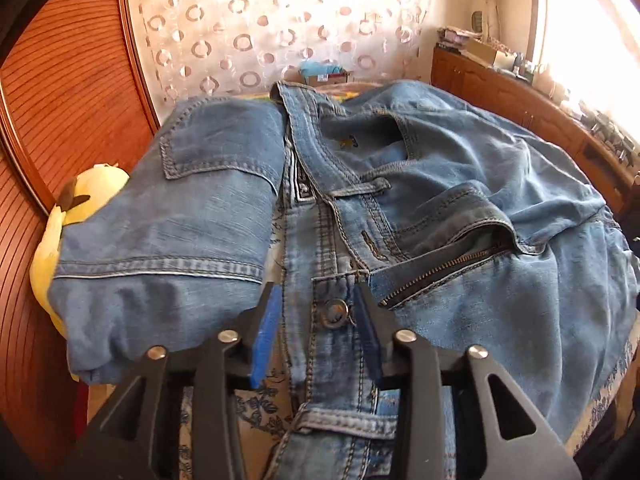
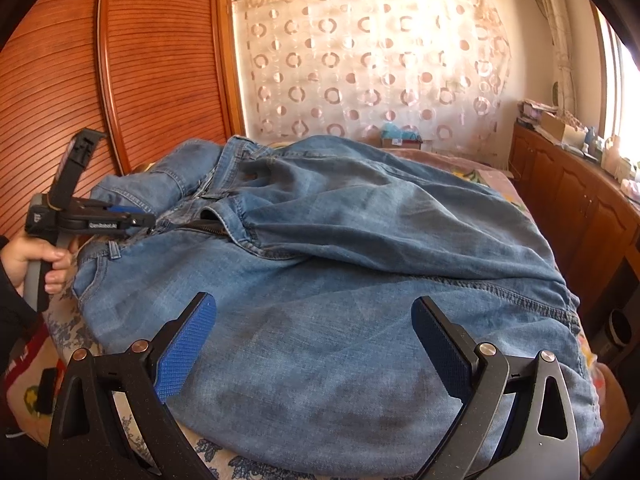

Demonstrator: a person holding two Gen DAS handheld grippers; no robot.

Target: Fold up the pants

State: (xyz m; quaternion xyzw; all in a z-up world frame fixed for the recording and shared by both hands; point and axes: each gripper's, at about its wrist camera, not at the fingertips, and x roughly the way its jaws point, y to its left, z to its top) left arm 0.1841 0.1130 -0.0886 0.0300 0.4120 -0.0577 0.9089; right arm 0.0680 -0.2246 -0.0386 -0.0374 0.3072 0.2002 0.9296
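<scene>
**Jeans heaped on the bed, both grippers over them**

The jeans (image 2: 320, 264) lie rumpled on the bed (image 2: 224, 458). Left gripper (image 1: 316, 312): fingers part-spread astride the waistband button (image 1: 335, 312), contact unclear. Right gripper (image 2: 314, 344): fingers spread wide, empty. The legs' ends are hidden.

Black angular claw (image 2: 314, 344) arms, blue textured pads (image 2: 186, 344), silver rivets, grey handle, dark sleeve (image 2: 12, 320)

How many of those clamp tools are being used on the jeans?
2. The left gripper is at the waistband of the jeans, by the zipper. The right gripper hangs open over the near leg.
</scene>
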